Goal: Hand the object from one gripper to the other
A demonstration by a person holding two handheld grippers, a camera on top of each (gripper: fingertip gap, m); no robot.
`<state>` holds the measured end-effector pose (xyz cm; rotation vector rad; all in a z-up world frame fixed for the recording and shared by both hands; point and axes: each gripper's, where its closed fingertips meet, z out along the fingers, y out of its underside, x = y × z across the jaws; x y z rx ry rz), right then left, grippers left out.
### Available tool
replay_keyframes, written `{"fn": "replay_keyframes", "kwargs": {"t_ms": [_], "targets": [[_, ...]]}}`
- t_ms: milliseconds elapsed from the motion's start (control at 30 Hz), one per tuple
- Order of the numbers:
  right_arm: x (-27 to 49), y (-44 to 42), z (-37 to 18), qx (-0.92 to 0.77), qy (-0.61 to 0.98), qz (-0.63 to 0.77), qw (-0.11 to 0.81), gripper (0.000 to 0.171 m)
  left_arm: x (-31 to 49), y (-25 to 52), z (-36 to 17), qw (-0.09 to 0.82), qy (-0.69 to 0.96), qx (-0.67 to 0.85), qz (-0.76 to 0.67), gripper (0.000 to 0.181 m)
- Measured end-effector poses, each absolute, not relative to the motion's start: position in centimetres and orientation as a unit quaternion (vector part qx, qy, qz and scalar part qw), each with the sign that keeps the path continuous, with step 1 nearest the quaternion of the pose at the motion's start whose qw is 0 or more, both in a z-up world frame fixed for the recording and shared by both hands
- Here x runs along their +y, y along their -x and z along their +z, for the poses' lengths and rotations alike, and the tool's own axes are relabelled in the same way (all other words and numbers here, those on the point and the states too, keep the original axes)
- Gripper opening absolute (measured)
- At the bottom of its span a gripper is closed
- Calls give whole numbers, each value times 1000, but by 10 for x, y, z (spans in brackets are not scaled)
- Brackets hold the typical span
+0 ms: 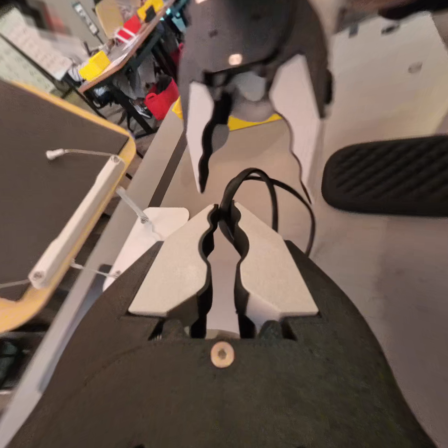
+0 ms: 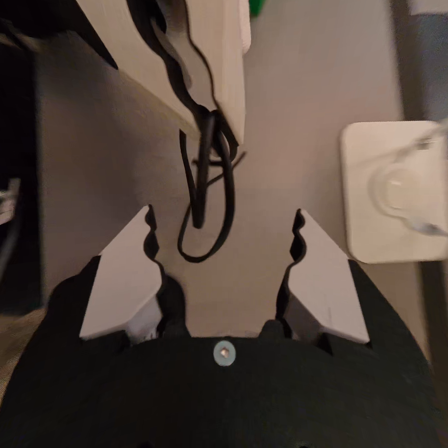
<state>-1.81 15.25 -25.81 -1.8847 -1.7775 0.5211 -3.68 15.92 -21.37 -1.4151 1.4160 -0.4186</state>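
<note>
The left tool (image 1: 224,208) has its fingers pressed together at the tips, clamped on a thin black cord (image 1: 274,194) that rises out of the pinch in loose loops. From the right wrist view the same cord (image 2: 208,206) hangs below the left tool (image 2: 213,118) as a tangle of a few loops and one stiffer straight end, free of the pale surface (image 2: 291,97) behind it.

The right tool (image 2: 224,211) has its fingers spread wide apart and holds nothing. The lowest loop of the cord dangles between its two fingertips, close to them but touching neither. In the left wrist view the right tool (image 1: 252,191) faces the left one tip to tip, open, with the cord's arch rising into its gap.

The cord looks light, limp and thin, so it will likely sag and swing instead of holding a shape, and a single strand could slip between the wavy pads. The best hold seems to be where several strands bunch together just below the left tool's pinch, or the straight end, taken deep between the fingers rather than at the tips.

Farther out, a white square device (image 2: 388,191) lies on the surface to the right, and a black ribbed pad (image 1: 388,177) lies beyond.
</note>
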Motion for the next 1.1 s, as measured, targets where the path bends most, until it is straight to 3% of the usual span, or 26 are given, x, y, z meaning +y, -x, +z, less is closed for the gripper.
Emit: {"fn": "replay_keyframes", "kwargs": {"t_ms": [67,267,467,633,700,900,1100], "targets": [[157,27,-256,-626,700,146,311,124,168,40,-211,514,623,551,-211,7],[181,41,-263,-544,697,-26,467,123,177,41,-214,483,679,481,-272,7],[198,39,-253,-486,685,-132,527,85,179,40,-208,469,695,430,-335,7],[204,39,-258,-466,692,-138,534,37,179,40,-207,466,696,424,-344,7],[203,40,-258,-469,689,-130,536,9,178,40,-207,464,697,424,-346,7],[201,38,-257,-471,703,-61,530,4,173,37,-203,463,685,429,-364,10],[200,30,-250,-411,742,102,519,5,172,41,-175,524,638,432,-363,48]]}}
